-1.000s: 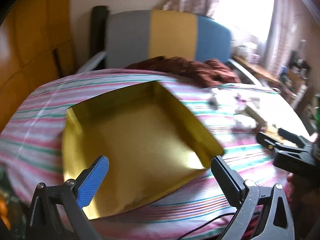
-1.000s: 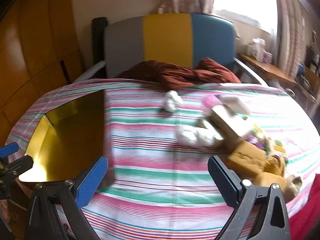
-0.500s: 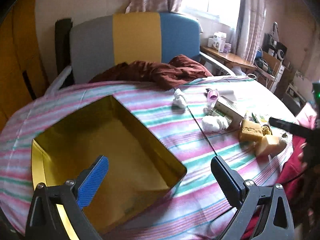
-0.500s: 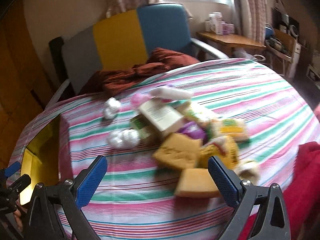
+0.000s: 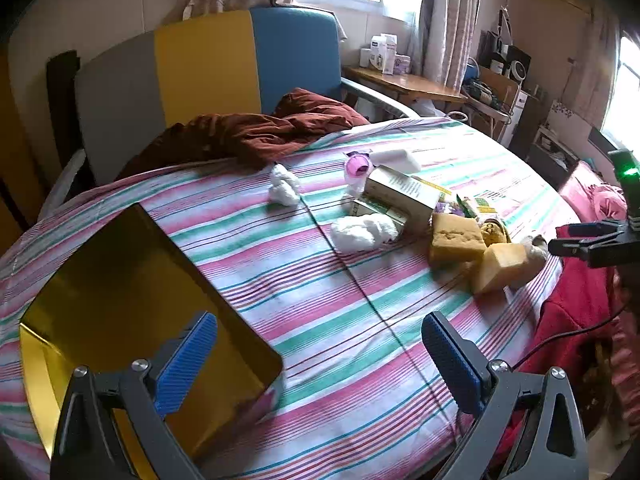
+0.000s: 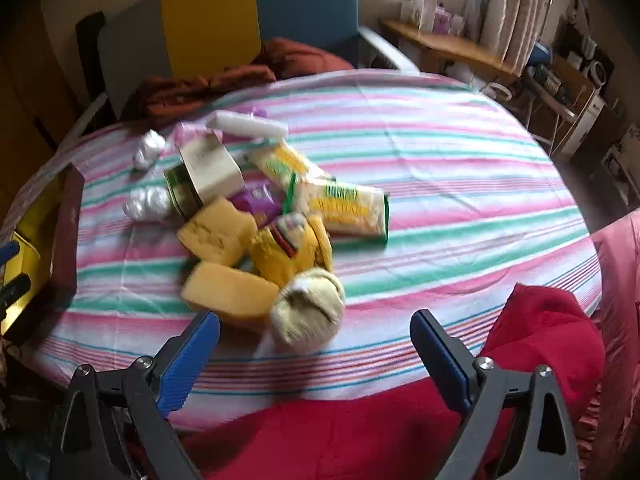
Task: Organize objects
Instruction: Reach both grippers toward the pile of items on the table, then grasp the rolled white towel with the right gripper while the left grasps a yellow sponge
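Note:
A gold open box (image 5: 120,292) lies on the striped bedsheet at the left; it also shows in the right wrist view (image 6: 28,240). A pile of objects sits to its right: yellow sponges (image 6: 224,236), a cream knitted ball (image 6: 308,312), a yellow cloth (image 6: 292,252), snack packets (image 6: 348,208), a carton (image 6: 208,164), white wads (image 5: 360,232) and a pink bottle (image 5: 358,166). My left gripper (image 5: 320,352) is open and empty, just right of the box's near corner. My right gripper (image 6: 316,348) is open and empty, just in front of the knitted ball.
A brown blanket (image 5: 248,136) lies at the head of the bed below the grey, yellow and blue headboard (image 5: 208,64). A red cloth (image 6: 360,424) lies at the bed's near edge. A wooden desk (image 5: 404,84) with boxes stands at the right.
Both views have swung right. The left gripper moved from over the gold box to its right corner. The right gripper moved to the pile, now close in front of it.

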Demonstrator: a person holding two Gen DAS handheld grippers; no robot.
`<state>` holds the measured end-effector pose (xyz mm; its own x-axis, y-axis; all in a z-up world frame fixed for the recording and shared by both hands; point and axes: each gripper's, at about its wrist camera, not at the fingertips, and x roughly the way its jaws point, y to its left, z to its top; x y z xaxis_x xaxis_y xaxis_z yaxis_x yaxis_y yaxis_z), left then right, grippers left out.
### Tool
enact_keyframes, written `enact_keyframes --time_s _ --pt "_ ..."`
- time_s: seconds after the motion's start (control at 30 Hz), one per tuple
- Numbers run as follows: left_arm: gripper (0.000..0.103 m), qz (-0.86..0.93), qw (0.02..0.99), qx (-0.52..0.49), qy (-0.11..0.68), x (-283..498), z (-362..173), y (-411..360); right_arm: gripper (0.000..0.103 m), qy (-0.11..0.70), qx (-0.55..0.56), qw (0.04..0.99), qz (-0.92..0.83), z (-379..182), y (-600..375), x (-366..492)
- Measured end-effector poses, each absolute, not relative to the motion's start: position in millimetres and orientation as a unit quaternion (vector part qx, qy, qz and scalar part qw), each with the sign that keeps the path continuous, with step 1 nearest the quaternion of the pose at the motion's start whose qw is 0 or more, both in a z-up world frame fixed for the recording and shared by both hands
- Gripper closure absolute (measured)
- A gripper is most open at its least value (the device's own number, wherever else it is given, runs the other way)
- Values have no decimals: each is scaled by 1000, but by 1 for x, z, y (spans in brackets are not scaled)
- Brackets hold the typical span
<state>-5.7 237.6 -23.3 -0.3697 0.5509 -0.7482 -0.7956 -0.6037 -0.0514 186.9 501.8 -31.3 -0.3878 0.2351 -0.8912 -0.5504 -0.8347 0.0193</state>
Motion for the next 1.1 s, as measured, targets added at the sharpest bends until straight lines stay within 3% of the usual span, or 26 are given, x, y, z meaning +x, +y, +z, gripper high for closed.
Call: enact_keyframes --time_s 0.17,0.37,0.4,0.57,0.9,1.1 --pt "0 799 424 -395 158 -4 -29 249 12 159 -522 217 809 -41 505 176" --pt "2 766 474 -403 164 7 -35 268 41 163 -553 190 795 -60 509 164" --pt "2 760 485 -400 166 10 -35 273 54 160 -555 188 794 -64 508 163" --pt "7 735 529 -382 181 26 -35 298 56 159 -548 189 799 -63 506 172" --pt "34 678 588 -380 221 55 -54 367 56 199 -490 242 813 -46 515 202" --pt "34 661 605 -372 240 72 -73 402 56 219 -470 248 819 -40 520 216"
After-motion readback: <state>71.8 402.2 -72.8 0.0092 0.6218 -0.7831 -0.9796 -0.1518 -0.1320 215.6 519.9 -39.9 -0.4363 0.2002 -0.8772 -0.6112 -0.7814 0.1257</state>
